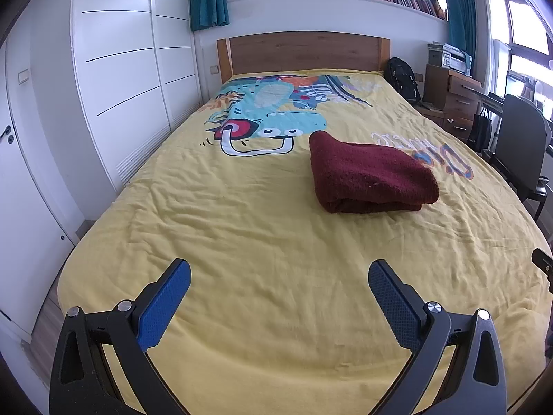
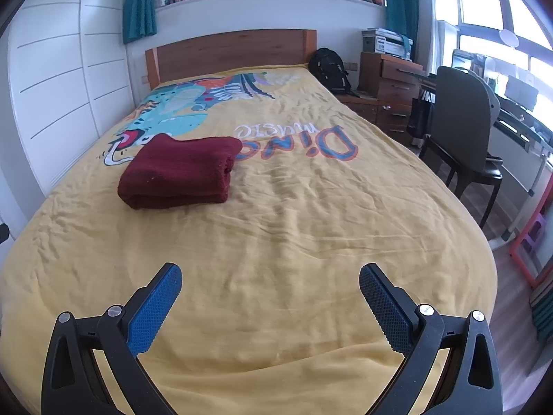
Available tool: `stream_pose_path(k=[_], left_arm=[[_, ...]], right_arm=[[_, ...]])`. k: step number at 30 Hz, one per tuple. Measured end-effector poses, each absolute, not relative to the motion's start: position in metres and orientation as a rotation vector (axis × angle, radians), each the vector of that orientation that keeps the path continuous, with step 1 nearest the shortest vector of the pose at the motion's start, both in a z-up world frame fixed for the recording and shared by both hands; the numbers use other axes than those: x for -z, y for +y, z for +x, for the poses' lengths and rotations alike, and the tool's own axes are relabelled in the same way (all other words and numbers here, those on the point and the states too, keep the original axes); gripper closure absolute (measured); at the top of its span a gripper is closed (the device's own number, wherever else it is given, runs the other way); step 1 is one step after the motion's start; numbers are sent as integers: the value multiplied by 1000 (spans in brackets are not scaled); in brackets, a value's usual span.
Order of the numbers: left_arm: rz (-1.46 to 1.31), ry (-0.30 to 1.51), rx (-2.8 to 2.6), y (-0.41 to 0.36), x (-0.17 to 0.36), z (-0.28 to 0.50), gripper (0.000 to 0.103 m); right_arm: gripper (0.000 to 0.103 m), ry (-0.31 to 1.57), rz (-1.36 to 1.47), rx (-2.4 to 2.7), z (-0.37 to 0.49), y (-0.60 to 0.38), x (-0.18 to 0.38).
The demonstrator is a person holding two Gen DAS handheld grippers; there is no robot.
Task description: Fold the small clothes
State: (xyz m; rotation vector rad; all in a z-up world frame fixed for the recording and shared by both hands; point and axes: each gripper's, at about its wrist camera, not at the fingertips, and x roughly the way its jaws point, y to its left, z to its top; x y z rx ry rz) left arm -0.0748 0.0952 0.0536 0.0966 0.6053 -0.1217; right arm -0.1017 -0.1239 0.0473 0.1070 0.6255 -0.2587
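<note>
A dark red knitted garment lies folded into a thick rectangle on the yellow bedspread; it also shows in the right wrist view. My left gripper is open and empty, held above the near end of the bed, well short of the garment. My right gripper is open and empty too, above the bedspread, with the garment ahead to its left. A dark tip of the right gripper shows at the right edge of the left wrist view.
White wardrobe doors run along the bed's left side. A wooden headboard stands at the far end. A black backpack, wooden drawers, a desk chair and a red frame stand on the right.
</note>
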Motion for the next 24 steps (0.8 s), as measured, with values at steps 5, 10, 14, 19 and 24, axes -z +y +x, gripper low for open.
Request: stream_pose_path(k=[5, 10, 14, 19, 24], left_arm=[[98, 604, 122, 95, -54, -75, 1], [99, 605, 121, 94, -54, -76, 1], [99, 605, 121, 94, -54, -76, 1], [99, 605, 122, 93, -54, -76, 1], [100, 605, 123, 93, -54, -76, 1]], right_arm=[[0, 627, 108, 260, -101, -125, -47], [0, 626, 110, 261, -103, -127, -46], [0, 626, 110, 261, -103, -127, -46], [0, 626, 111, 262, -103, -128, -47], [0, 627, 111, 262, -103, -128, -46]])
